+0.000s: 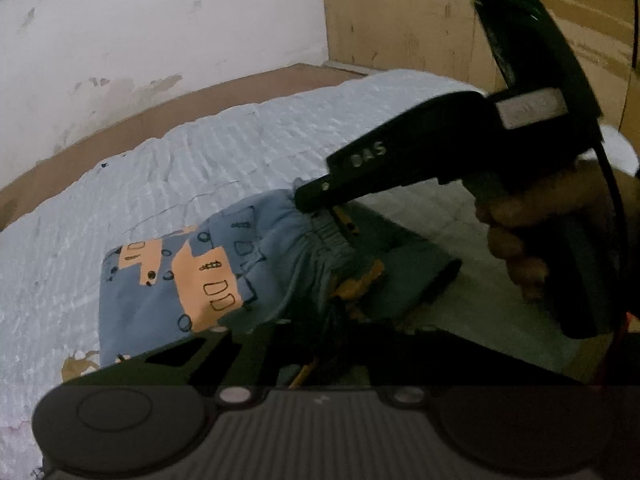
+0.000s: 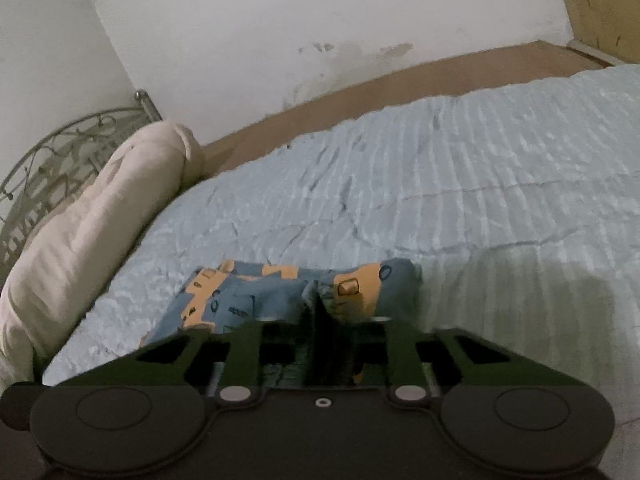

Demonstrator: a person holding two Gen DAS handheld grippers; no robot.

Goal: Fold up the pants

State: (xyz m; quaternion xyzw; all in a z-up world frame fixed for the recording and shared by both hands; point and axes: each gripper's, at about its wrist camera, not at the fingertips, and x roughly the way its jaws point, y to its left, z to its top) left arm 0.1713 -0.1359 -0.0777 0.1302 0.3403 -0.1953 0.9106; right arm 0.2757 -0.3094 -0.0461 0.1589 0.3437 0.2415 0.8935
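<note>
Pants: blue with orange patches, bunched on the pale blue bedspread, near the bed's front edge.
Left gripper: fingers clenched on the gathered waistband.
Right gripper: fingers clamped on a fold of the pants.
Pillow: against the metal headboard, apart from the pants.

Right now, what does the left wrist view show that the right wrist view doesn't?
Only the left wrist view shows the right gripper from outside, clamped on the waistband, with the hand holding it and the cardboard at the bed's far end. Only the right wrist view shows the cream pillow and the metal headboard. Both show the blue and orange pants lying on the pale blue bedcover below the white wall.
</note>
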